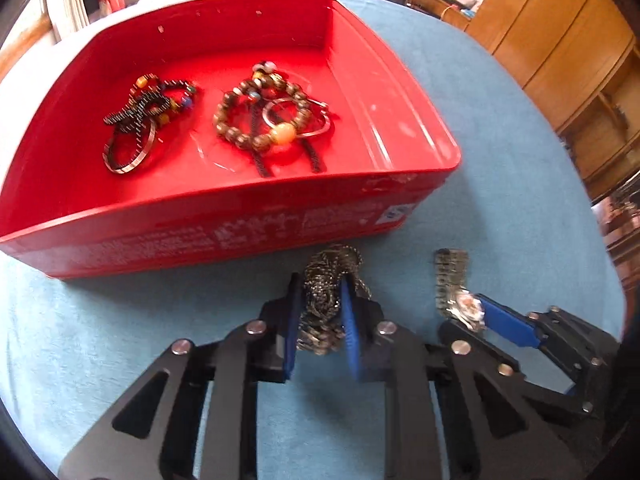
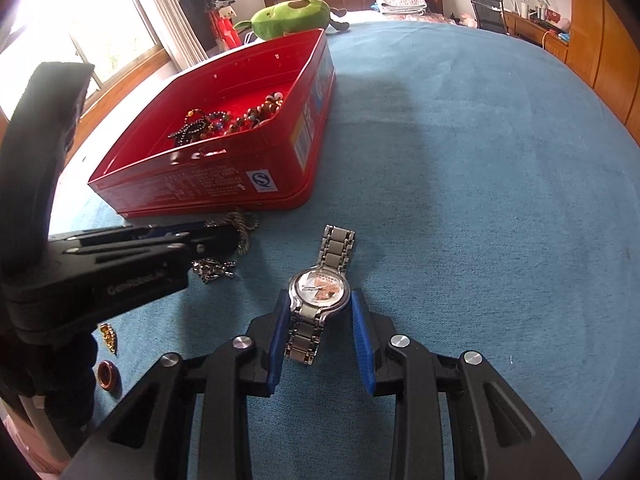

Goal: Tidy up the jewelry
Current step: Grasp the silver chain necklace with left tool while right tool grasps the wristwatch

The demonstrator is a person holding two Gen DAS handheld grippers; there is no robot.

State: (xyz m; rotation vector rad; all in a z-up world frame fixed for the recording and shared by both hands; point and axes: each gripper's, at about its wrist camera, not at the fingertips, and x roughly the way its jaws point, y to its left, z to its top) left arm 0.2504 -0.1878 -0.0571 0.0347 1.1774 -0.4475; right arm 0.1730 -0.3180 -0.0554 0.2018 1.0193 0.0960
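Observation:
A red tin box (image 1: 420, 128) sits on the blue cloth and holds a beaded bracelet (image 1: 256, 112) and a dark bracelet cluster (image 1: 148, 112). My left gripper (image 1: 320, 316) is shut on a bundled metal chain (image 1: 324, 280) just in front of the box's near wall. My right gripper (image 2: 320, 320) lies on the cloth with its blue pads around a silver wristwatch (image 2: 320, 290), pads touching the case sides. The watch also shows in the left wrist view (image 1: 460, 300). The box shows in the right wrist view (image 2: 224, 184), with the left gripper (image 2: 224, 236) beside it.
A gold trinket (image 2: 109, 336) and a small red ring (image 2: 108, 376) lie on the cloth at the left. A loose silver chain piece (image 2: 214, 268) lies under the left gripper. A green plush toy (image 2: 292, 16) sits behind the box. Wooden cabinets (image 1: 560, 60) stand at the right.

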